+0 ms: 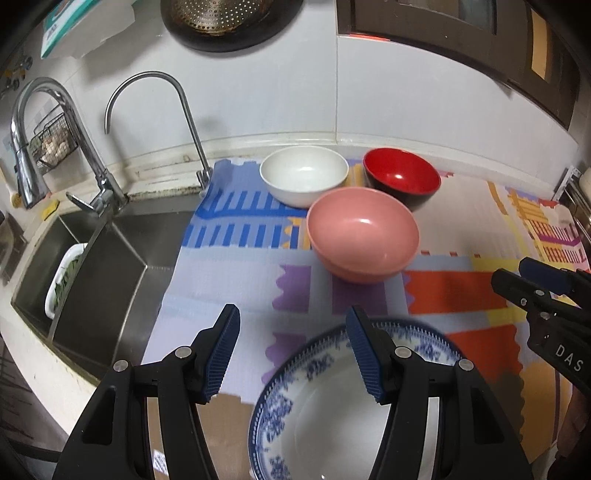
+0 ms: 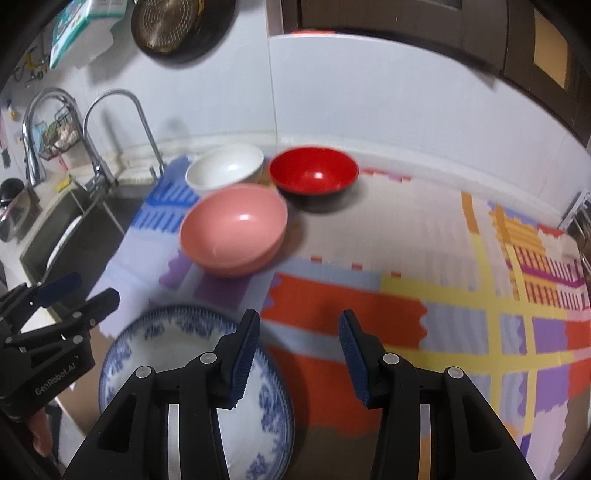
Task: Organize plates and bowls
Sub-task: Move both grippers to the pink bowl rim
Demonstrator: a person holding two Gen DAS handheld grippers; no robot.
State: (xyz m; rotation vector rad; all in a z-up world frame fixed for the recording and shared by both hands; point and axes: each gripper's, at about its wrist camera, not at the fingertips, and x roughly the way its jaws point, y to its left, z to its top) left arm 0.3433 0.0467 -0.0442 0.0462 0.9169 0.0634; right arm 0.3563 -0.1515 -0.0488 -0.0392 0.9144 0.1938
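Two black grippers are hovering wide open and empty over a blue-and-white patterned porcelain plate (image 1: 332, 413) on the colourful striped mat (image 2: 461, 314): left gripper (image 1: 293, 350) straddling its left rim, right gripper (image 2: 299, 356) just right of it.

Patterned mat (image 1: 443, 291) ahead of fingers; sink (image 1: 96, 266) and two faucets (image 1: 55, 122) far left; colander (image 1: 225, 18) on wall.

A home kitchen: steel sink (image 1: 110, 258), faucets (image 1: 55, 147), tiled wall (image 1: 277, 92), hanging strainer (image 1: 225, 18).
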